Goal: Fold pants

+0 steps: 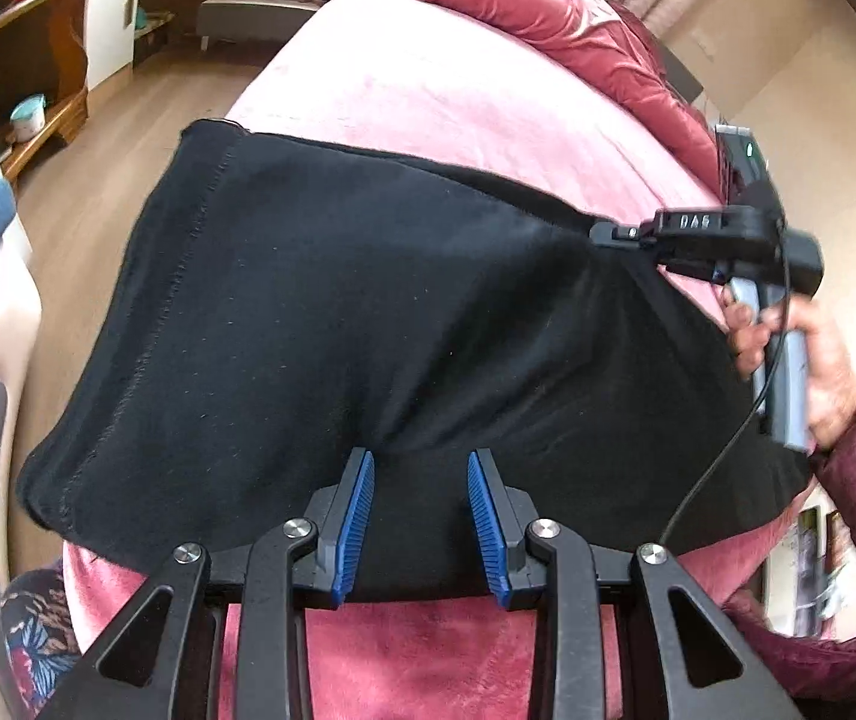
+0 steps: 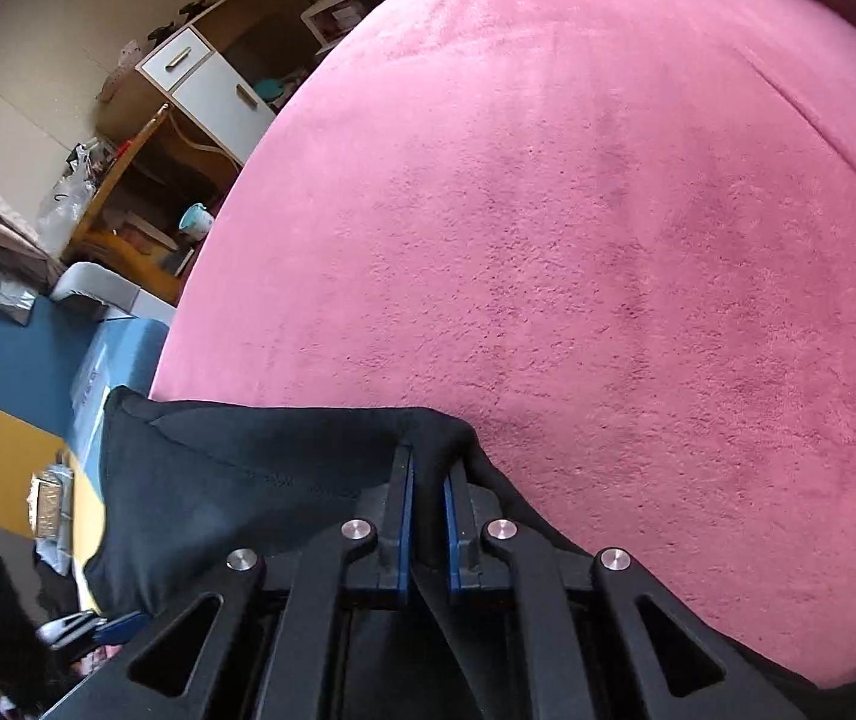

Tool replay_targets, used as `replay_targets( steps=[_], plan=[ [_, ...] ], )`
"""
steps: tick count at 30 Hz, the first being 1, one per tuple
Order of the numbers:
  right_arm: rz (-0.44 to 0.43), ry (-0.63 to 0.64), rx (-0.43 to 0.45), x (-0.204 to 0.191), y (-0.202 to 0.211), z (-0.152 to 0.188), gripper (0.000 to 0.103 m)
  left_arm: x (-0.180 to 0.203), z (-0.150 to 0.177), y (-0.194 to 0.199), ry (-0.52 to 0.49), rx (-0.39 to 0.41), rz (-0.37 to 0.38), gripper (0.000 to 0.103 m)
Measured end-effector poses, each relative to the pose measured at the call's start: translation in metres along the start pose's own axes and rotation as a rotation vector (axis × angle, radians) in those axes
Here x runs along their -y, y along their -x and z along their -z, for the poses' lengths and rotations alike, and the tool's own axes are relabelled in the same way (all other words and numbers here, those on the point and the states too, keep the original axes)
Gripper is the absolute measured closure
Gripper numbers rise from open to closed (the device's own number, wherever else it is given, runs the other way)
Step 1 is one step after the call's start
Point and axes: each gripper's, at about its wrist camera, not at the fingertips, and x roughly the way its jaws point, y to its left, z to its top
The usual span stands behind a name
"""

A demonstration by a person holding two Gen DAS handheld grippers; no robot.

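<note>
Blue pads (image 1: 362, 516) of the left gripper (image 1: 422, 525) stand apart over the black pants (image 1: 320, 312) on the pink bed (image 1: 428, 96).
From the right wrist, the right gripper (image 2: 428, 516) is clamped on a pants fold (image 2: 428, 438); the cloth below is cut off by the frame.

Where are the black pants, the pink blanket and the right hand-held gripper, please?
black pants (image 1: 320, 312), left wrist view, middle of the fabric.
pink blanket (image 2: 608, 210), right wrist view, bare plush surface.
right hand-held gripper (image 2: 428, 480), right wrist view, between its fingertips.
</note>
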Motion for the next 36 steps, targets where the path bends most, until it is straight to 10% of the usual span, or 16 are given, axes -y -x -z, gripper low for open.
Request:
replay_targets(
  steps=[4,8,13,22,29,36],
  plan=[
    [-0.02,-0.016,0.02,-0.005,0.01,0.002,0.087,-0.03,-0.011,0.03,0.119,0.07,0.036,0.068],
    [0.033,-0.012,0.107,-0.007,0.046,0.009,0.053,-0.068,-0.015,0.072,0.201,0.162,-0.042,0.067],
    [-0.019,0.01,0.177,-0.022,0.086,0.035,0.053,-0.102,-0.006,0.095,0.272,0.174,-0.089,0.063],
    [-0.048,0.146,0.053,-0.07,0.075,0.119,0.053,-0.113,0.005,0.064,0.387,0.094,-0.035,0.065],
    [-0.054,0.109,-0.05,-0.07,0.049,0.172,0.053,-0.105,0.009,0.052,0.312,0.084,-0.107,0.096],
    [-0.056,0.114,-0.06,-0.067,0.04,0.188,0.052,-0.099,0.012,0.042,0.201,0.047,-0.254,0.097]
  ],
)
